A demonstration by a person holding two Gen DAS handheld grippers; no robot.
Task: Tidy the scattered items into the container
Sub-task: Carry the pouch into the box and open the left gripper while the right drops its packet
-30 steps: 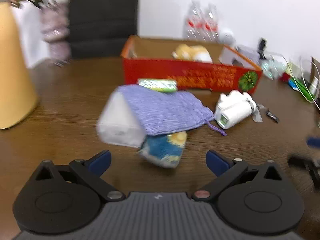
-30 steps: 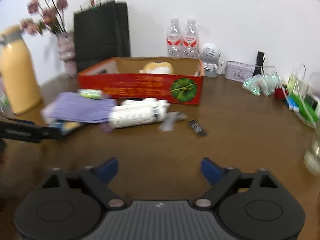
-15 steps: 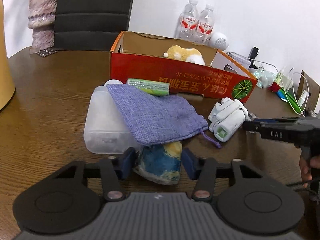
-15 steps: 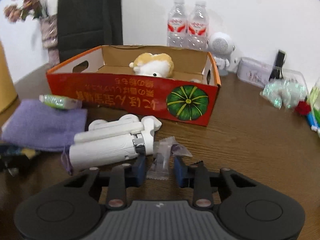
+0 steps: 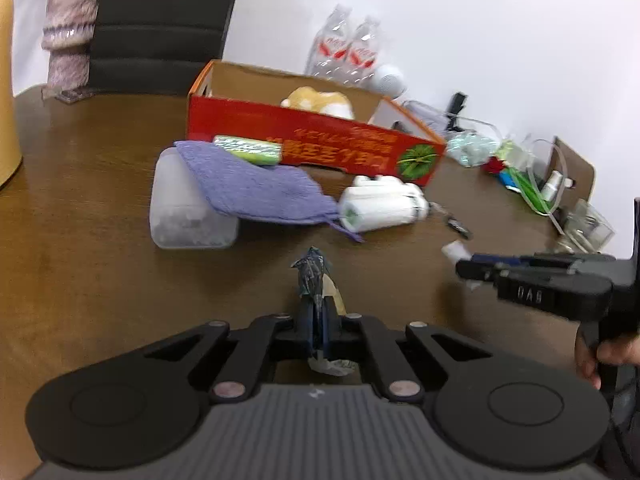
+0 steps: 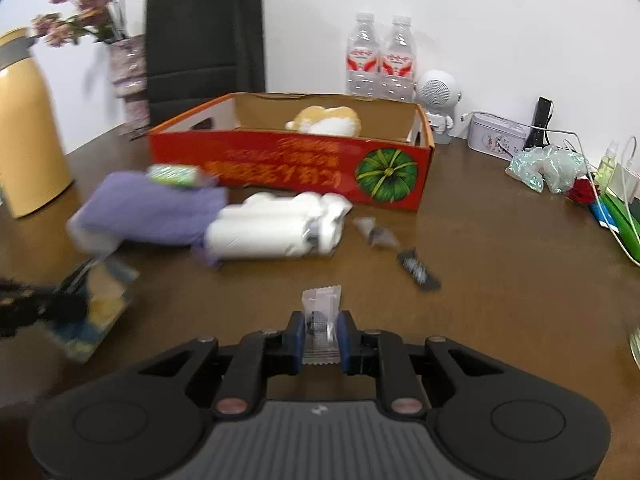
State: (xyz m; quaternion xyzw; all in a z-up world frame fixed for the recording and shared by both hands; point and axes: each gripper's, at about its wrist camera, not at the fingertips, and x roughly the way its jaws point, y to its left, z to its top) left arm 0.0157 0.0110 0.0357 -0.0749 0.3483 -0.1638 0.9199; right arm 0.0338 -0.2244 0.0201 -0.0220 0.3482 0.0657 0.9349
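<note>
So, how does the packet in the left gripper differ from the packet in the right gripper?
The blue-and-yellow packet is opaque and printed; the clear wrapped candy is see-through. The left gripper squeezes its packet thin and crumpled, while the right gripper holds its candy flat. Both are clamped and not yet in the red cardboard box.

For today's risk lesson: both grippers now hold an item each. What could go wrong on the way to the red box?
1. The left gripper pinches only an edge of the blue-and-yellow packet; it may slip out.
2. The right gripper holds a thin clear sachet that could slide free.
3. Both head for the red box and might collide.
</note>
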